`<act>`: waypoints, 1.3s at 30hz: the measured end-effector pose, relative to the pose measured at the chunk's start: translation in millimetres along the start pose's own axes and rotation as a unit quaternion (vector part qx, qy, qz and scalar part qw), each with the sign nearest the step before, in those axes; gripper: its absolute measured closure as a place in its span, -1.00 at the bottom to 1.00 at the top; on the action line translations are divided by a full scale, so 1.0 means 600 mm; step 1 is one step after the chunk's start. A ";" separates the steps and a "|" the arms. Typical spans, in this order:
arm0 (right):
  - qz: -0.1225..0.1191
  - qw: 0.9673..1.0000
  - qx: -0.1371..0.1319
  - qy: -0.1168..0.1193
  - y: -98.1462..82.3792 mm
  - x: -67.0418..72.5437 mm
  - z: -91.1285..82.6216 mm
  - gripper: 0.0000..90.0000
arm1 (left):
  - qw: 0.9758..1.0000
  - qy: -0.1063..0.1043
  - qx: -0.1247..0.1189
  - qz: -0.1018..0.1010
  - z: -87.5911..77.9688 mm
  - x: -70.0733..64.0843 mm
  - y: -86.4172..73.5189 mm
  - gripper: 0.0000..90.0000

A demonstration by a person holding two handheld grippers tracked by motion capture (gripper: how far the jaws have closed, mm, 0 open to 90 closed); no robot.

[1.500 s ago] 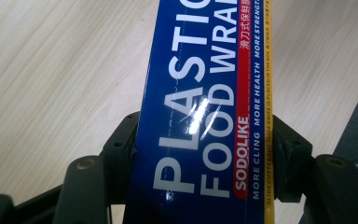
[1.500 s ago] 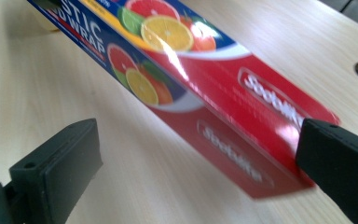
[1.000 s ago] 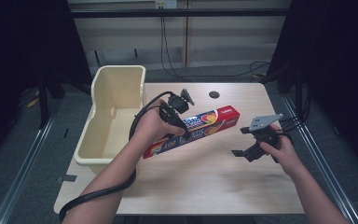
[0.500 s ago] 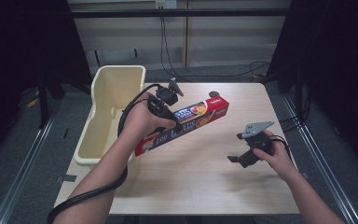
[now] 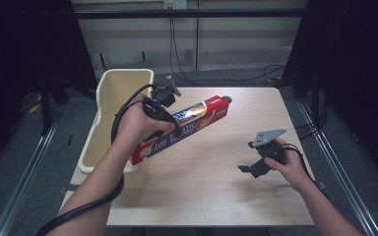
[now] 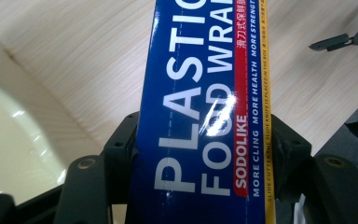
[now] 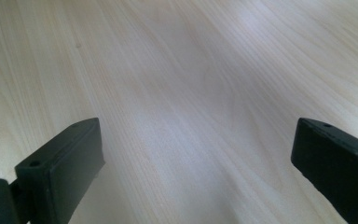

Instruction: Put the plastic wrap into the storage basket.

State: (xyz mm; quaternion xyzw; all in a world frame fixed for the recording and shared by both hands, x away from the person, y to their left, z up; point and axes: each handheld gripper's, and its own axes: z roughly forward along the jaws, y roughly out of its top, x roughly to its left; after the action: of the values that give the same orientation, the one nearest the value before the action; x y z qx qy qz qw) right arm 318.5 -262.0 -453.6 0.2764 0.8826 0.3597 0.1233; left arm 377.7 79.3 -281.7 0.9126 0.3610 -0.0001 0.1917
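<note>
The plastic wrap box carried large white letters reading "PLASTIC FOOD WRAP" on blue. A red band held "SODOLIKE" below Chinese characters too small to read. White small print ran "MORE CLING MORE HEALTH MORE STRENGTH". In the high view, the box showed "100" near its lower end

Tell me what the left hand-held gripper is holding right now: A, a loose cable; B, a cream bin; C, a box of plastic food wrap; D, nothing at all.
C: the left hand-held gripper is clamped on the wrap box, whose blue face reads "PLASTIC FOOD WRAP" between the jaws in the left gripper view; the high view shows the box lifted beside the bin.
</note>
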 end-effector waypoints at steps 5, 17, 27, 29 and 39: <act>0.000 1.000 0.000 -0.002 0.002 0.000 0.001 -0.96 | 1.000 0.005 -0.003 -0.016 -0.018 0.009 -0.009 -0.11; 0.000 1.000 -0.001 0.007 0.003 -0.002 0.002 -0.95 | 0.998 0.023 -0.012 -0.052 -0.066 0.030 -0.035 -0.11; 0.001 1.000 -0.001 0.007 0.003 -0.002 0.002 -0.95 | 0.997 0.028 -0.015 -0.073 -0.093 0.041 -0.044 -0.11; 0.000 1.000 -0.002 0.007 0.003 -0.002 0.002 -0.95 | 0.997 0.035 -0.017 -0.073 -0.101 0.043 -0.045 -0.11; 0.005 1.000 -0.003 0.011 0.004 -0.003 0.002 -0.95 | 0.995 0.037 -0.022 -0.088 -0.115 0.056 -0.045 -0.11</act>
State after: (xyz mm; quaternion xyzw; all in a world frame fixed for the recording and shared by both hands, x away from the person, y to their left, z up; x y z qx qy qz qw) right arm 321.2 -261.1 -452.7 0.2761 0.8814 0.3664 0.1127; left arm 375.2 143.5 -231.9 0.8722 0.4469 0.0250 0.1971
